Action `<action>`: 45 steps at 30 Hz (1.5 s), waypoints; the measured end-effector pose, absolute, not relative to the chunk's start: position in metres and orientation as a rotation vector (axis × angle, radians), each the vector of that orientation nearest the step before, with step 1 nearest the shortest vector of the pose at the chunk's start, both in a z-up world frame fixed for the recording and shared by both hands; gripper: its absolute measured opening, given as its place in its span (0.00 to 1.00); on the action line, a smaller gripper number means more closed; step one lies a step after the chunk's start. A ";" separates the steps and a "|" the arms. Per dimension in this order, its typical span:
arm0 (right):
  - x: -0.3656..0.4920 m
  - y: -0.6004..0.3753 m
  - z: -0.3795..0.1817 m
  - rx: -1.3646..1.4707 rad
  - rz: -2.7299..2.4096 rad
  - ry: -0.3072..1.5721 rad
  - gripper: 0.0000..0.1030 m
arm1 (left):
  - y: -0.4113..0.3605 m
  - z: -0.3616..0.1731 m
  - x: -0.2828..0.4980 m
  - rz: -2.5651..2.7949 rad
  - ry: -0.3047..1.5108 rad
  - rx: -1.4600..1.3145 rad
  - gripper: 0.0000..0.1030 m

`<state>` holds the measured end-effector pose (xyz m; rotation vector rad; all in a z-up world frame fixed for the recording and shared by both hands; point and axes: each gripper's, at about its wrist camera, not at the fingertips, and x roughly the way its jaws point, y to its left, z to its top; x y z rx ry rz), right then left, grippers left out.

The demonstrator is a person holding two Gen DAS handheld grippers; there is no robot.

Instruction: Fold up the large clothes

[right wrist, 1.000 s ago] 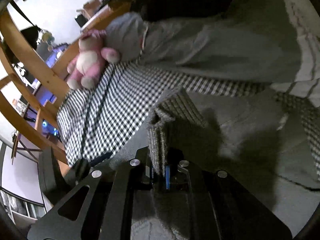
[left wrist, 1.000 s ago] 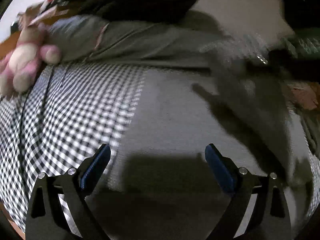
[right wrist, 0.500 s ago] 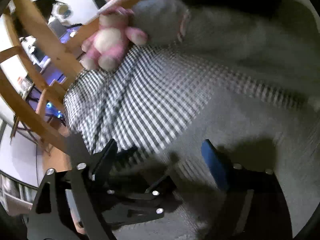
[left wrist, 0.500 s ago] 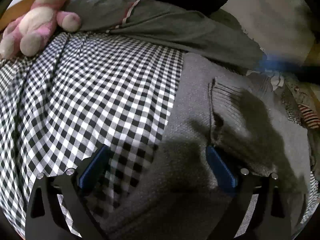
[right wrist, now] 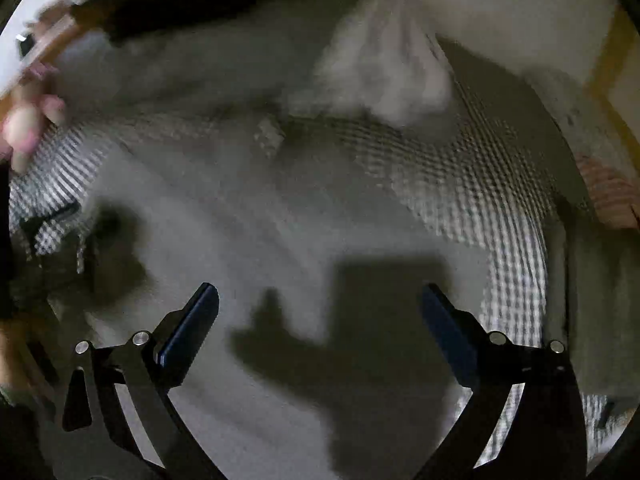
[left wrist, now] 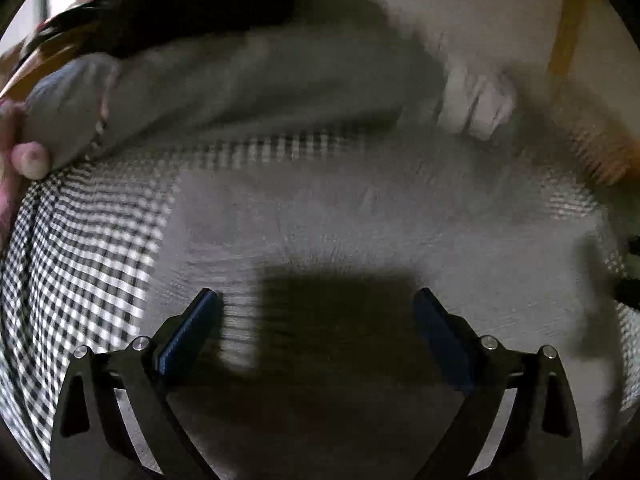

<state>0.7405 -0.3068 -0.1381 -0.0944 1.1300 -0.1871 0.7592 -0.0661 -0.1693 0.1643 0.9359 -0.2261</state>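
Note:
A large grey knit garment [left wrist: 360, 220] lies spread flat on a bed with a black-and-white checked sheet [left wrist: 80, 264]. My left gripper [left wrist: 316, 308] hovers over the garment, jaws wide open, nothing between the blue pads. In the right wrist view the same grey garment [right wrist: 248, 248] fills the middle. My right gripper [right wrist: 320, 304] hangs above it, open and empty. Both views are blurred by motion.
A grey pillow [left wrist: 240, 80] and a dark blanket [left wrist: 192, 4] lie at the head of the bed. A pink plush toy [right wrist: 28, 128] sits at the far left edge. Checked sheet [right wrist: 500, 200] shows right of the garment, with a pale crumpled cloth [right wrist: 384, 72] beyond.
The right gripper let go of the grey garment's folded edge, opened wide and swung over the flat cloth. The left gripper stayed open and shifted across the garment.

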 end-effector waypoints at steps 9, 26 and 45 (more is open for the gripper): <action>0.669 -0.355 -0.174 0.073 -0.201 1.091 0.96 | -0.038 -0.182 0.765 -0.211 0.931 0.126 0.95; 0.661 -0.320 -0.197 -0.032 -0.193 1.010 0.96 | -0.044 -0.173 0.695 -0.237 0.879 0.199 0.95; 0.531 -0.343 -0.204 0.146 -0.121 0.909 0.97 | 0.124 -0.168 0.531 -0.207 0.676 0.172 0.95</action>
